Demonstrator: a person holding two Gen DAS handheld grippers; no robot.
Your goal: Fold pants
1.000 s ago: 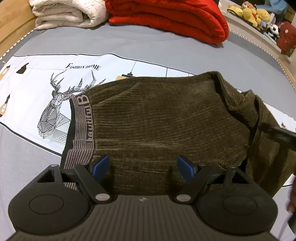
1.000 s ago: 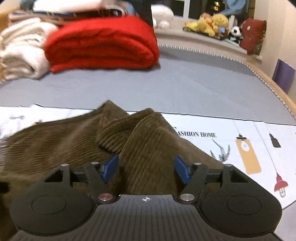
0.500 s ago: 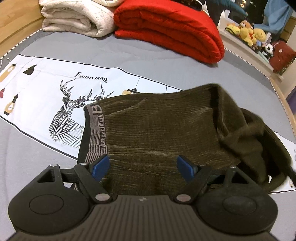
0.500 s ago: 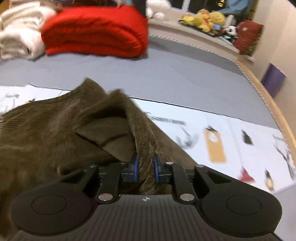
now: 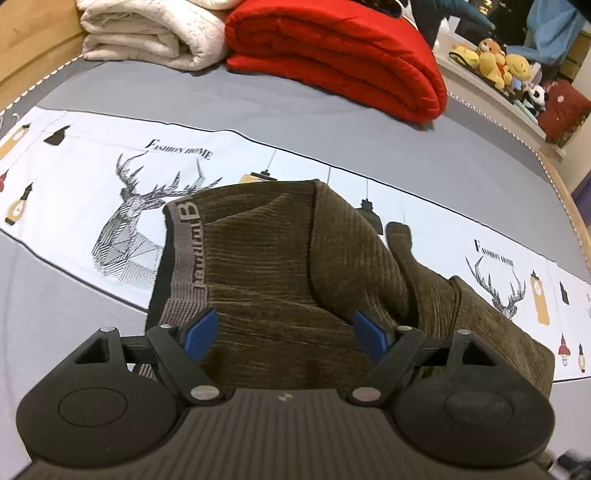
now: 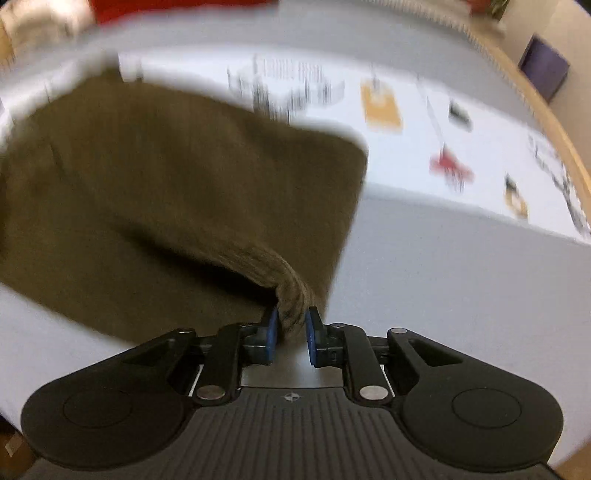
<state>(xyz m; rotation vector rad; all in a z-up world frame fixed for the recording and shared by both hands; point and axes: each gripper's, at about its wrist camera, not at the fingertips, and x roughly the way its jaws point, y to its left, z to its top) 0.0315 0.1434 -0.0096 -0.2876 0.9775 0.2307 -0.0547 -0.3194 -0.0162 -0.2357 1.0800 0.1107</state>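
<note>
Dark olive corduroy pants [image 5: 266,258] lie folded on a white printed cloth [image 5: 92,173], their grey lettered waistband [image 5: 188,254] at the left. My left gripper [image 5: 284,330] is open, its blue pads over the near edge of the pants. In the right wrist view, which is blurred, my right gripper [image 6: 290,326] is shut on a bunched fold of the pants [image 6: 291,291] and holds it up above the rest of the pants [image 6: 166,177].
A rolled red blanket [image 5: 332,55] and a folded white blanket [image 5: 155,33] lie at the back of the grey bed [image 5: 406,147]. Plush toys [image 5: 495,66] sit on a ledge at the back right. A wooden edge [image 6: 546,122] runs along the right.
My right gripper has kept its hold on the fold and pulled it back toward the near edge, with the view tilting down. The right part of the pants has shifted. The left gripper stays open.
</note>
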